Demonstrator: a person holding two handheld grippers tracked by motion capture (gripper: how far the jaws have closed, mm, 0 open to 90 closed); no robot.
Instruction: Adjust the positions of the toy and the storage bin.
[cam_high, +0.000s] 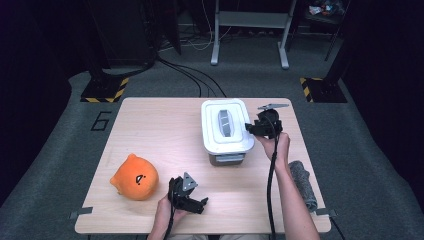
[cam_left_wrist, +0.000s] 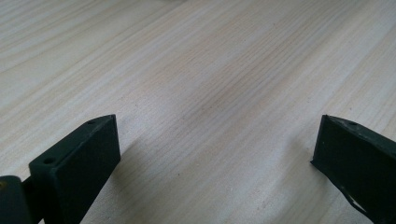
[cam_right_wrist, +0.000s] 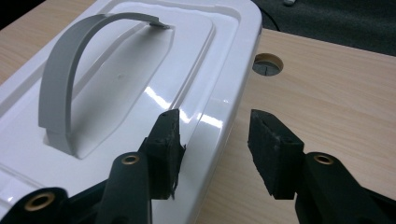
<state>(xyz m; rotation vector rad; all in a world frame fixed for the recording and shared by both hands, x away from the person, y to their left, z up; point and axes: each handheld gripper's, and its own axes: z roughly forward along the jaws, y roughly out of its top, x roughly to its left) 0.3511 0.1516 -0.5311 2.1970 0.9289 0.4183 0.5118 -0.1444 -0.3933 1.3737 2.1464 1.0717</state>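
A white lidded box (cam_high: 213, 131) with a grey arched handle (cam_high: 226, 122) stands right of the table's middle. My right gripper (cam_high: 251, 129) is at the lid's right edge. In the right gripper view the right gripper (cam_right_wrist: 212, 128) straddles the rim of the lid (cam_right_wrist: 140, 84): one jaw rests over the lid's top, and the other hangs apart beside the rim above the wood. The handle (cam_right_wrist: 60, 79) stands upright to the left. My left gripper (cam_high: 200, 203) sits near the front edge. In its own view the left gripper (cam_left_wrist: 217, 140) is wide open over bare wood.
An orange round plush (cam_high: 134, 177) lies at the front left of the wooden table (cam_high: 160, 130). A grey fuzzy roll (cam_high: 302, 182) lies along the right edge by my right forearm. A round cable hole (cam_right_wrist: 267, 64) is in the tabletop just beyond the box.
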